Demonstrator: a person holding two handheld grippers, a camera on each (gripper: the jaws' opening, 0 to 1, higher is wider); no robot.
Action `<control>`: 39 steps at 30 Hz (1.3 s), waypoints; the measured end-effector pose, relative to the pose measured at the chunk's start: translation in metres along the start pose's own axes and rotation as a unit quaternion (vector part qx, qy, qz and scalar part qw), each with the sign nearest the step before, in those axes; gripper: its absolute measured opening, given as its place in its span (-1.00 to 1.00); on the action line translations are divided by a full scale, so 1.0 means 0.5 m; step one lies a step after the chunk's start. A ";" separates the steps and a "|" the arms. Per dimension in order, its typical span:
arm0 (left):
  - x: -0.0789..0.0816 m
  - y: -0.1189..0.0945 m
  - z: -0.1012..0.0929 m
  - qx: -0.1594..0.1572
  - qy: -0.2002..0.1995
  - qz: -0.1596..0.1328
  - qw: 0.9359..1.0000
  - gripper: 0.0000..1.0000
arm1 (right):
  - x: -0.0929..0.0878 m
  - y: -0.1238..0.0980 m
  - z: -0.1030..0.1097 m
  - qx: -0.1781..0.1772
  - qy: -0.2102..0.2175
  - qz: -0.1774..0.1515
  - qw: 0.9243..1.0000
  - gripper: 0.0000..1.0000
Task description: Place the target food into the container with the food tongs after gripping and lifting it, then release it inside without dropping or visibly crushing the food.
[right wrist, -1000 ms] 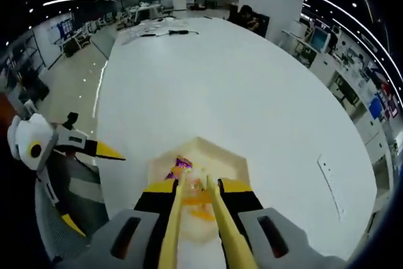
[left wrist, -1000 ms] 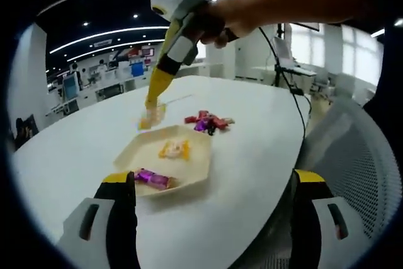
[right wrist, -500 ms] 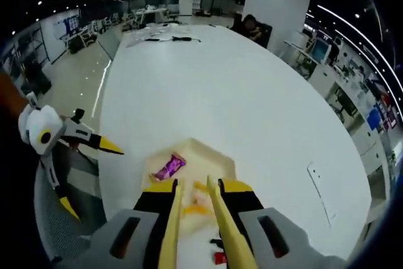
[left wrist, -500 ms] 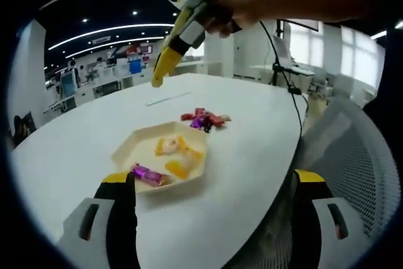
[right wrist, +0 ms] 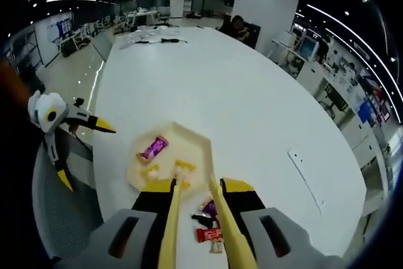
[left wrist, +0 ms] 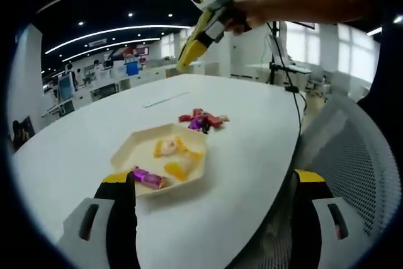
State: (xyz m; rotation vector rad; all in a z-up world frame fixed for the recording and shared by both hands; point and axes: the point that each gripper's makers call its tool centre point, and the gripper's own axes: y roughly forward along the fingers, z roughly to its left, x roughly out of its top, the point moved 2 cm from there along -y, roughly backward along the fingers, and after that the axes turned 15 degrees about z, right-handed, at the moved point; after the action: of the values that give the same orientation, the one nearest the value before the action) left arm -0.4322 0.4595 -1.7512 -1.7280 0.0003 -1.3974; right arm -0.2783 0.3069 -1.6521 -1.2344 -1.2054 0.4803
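From the left gripper view, I had the white counter ahead of me with the pale hexagonal container near its front edge. Inside lay a purple-wrapped candy at the near side and yellow-orange food pieces toward the middle. Just beyond the container, a small pile of red and purple wrapped candies sat on the bare counter, apart from the container rim. A grey mesh chair stood at the right edge of the counter.

My left claw had its two black, yellow-tipped jaws spread wide, holding nothing. My right claw hung high above the far part of the counter, held by a hand; in the right gripper view, the right claw had its yellow tong blades parted with nothing between them, above the gap between the container and the loose candies. The left claw showed at the left, off the counter edge.

I could read no writing on the wrappers.
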 end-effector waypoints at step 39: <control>0.001 0.001 0.008 0.008 -0.010 0.000 1.000 0.99 | -0.242 0.012 -0.093 -0.007 0.052 -0.037 0.998 -0.46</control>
State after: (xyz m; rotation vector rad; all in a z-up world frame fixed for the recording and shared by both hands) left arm -0.4286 0.4615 -1.7510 -1.7286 -0.0213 -1.3776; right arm -0.2789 0.1877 -1.7037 -1.2075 -1.1628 0.3486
